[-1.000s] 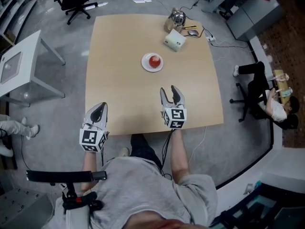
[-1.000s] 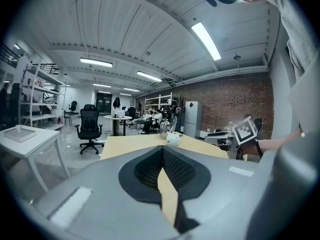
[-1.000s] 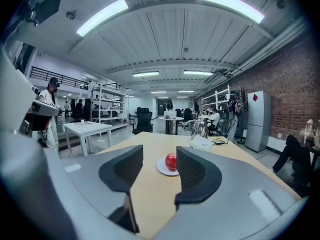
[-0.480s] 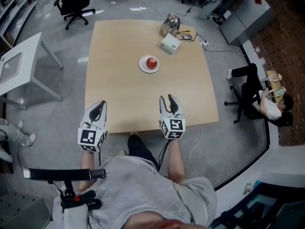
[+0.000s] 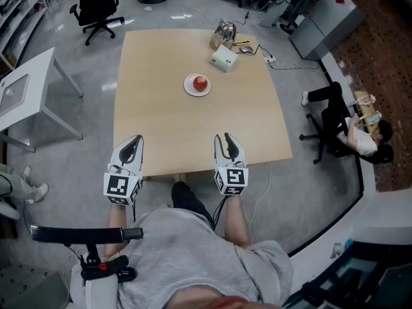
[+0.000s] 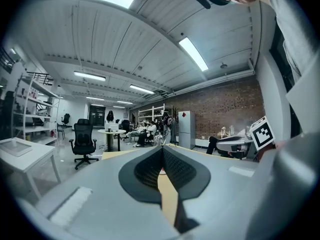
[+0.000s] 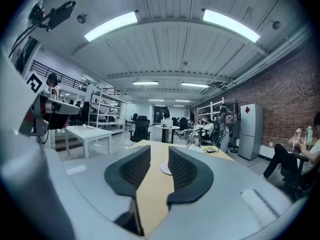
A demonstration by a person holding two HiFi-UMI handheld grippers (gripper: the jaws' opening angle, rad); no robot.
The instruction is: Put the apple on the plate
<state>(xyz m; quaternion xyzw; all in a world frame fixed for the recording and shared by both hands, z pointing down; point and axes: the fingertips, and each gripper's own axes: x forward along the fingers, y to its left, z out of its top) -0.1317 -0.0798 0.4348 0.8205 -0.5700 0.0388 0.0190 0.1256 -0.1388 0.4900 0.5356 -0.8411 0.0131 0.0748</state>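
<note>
The round red apple (image 5: 201,82) is already sitting on the white round plate (image 5: 188,86), so we are holding off. The left gripper (image 5: 133,138) is closed and empty. The right gripper (image 5: 226,137) is narrowly apart, having just been closing on nothing.

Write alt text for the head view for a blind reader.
A red round apple sits on a small white plate on the far half of a light wooden table. At its near edge, the left gripper is shut and the right gripper slightly open, empty, its jaws having just been closing.
</note>
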